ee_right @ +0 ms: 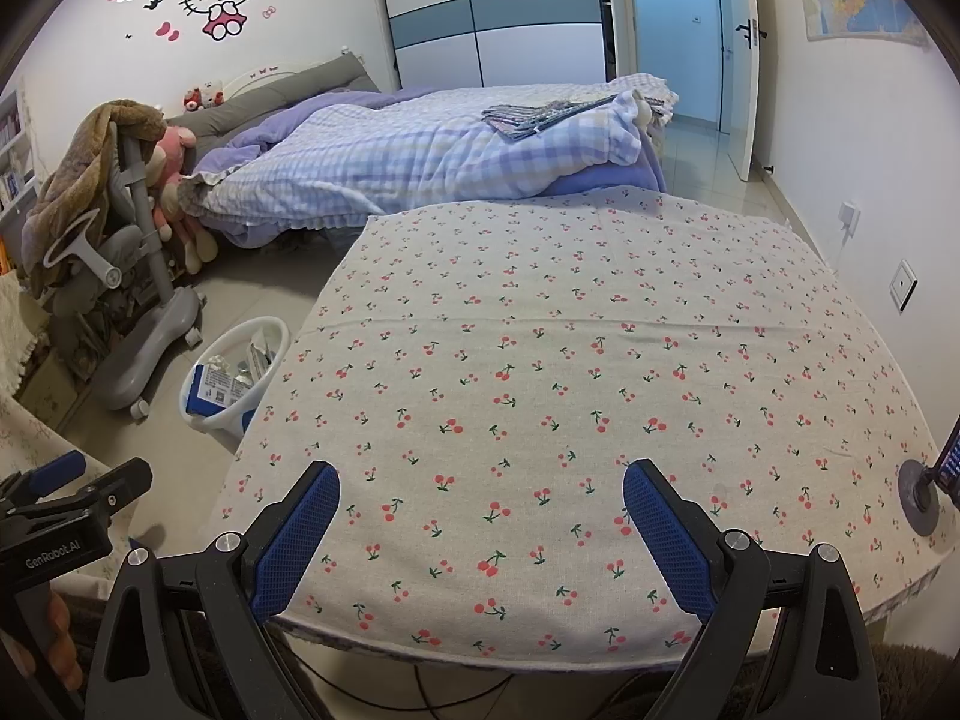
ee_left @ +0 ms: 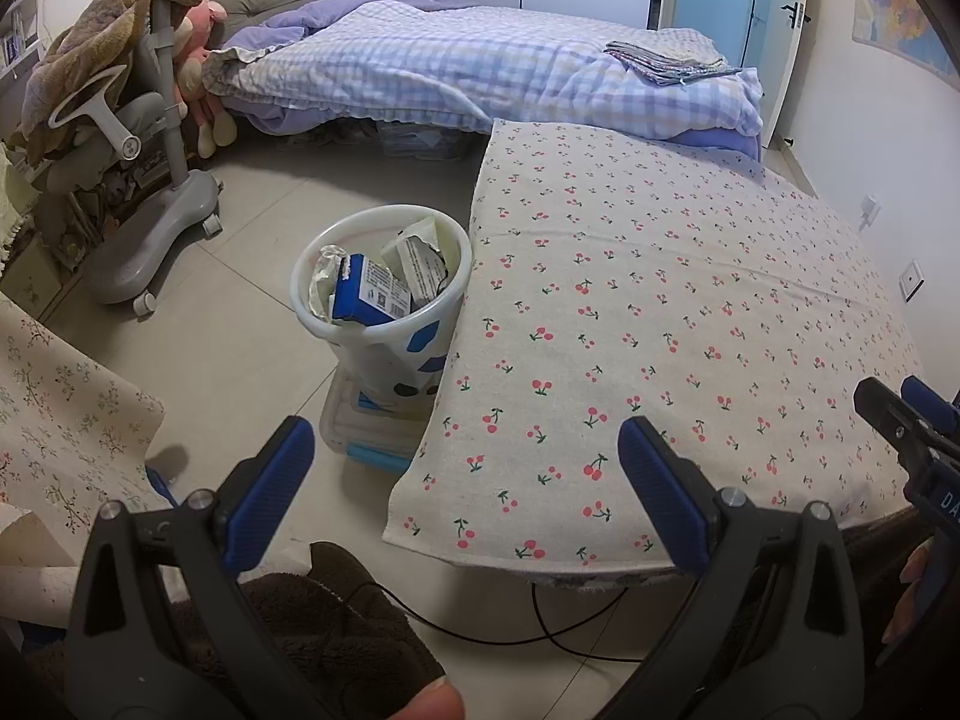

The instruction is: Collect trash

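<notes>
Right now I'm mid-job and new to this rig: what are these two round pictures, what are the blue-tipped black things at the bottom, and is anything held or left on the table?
Each picture comes from a camera mounted on a hand-held pair of tongs, looking forward along its two blue-padded fingers. A person holds one pair in each hand.

The left view shows the left tongs, open and empty. The right view shows the right tongs, also open and empty.

Both look over a table covered by a cherry-print cloth. No trash shows on it; only a small stand sits at its far right edge.

The white bin stands on the floor left of the table, already holding a blue carton and torn wrappers.
</notes>
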Tool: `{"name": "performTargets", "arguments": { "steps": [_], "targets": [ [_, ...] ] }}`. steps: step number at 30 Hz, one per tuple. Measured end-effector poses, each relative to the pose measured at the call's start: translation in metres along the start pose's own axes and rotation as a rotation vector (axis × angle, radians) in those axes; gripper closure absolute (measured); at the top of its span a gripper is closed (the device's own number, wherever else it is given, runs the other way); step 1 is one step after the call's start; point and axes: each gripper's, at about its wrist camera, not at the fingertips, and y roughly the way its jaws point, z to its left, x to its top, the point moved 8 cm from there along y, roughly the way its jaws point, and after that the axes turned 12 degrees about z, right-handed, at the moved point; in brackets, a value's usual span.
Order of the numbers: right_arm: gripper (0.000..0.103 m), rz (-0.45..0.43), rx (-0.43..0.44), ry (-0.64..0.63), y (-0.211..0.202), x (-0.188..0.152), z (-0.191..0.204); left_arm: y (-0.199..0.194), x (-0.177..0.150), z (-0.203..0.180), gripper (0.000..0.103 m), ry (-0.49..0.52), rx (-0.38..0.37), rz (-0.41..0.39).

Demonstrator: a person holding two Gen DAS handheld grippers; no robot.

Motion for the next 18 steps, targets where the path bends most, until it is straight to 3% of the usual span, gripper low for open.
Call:
{"name": "performTargets", "arguments": {
  "steps": [18],
  "targets": [
    [0.006,-0.003,-0.002,0.007,-0.0021,0.0008,-0.0006,-0.0018,0.0016,-0.0004,0.002,-0.005,-0.006,-0.005]
  ]
}}
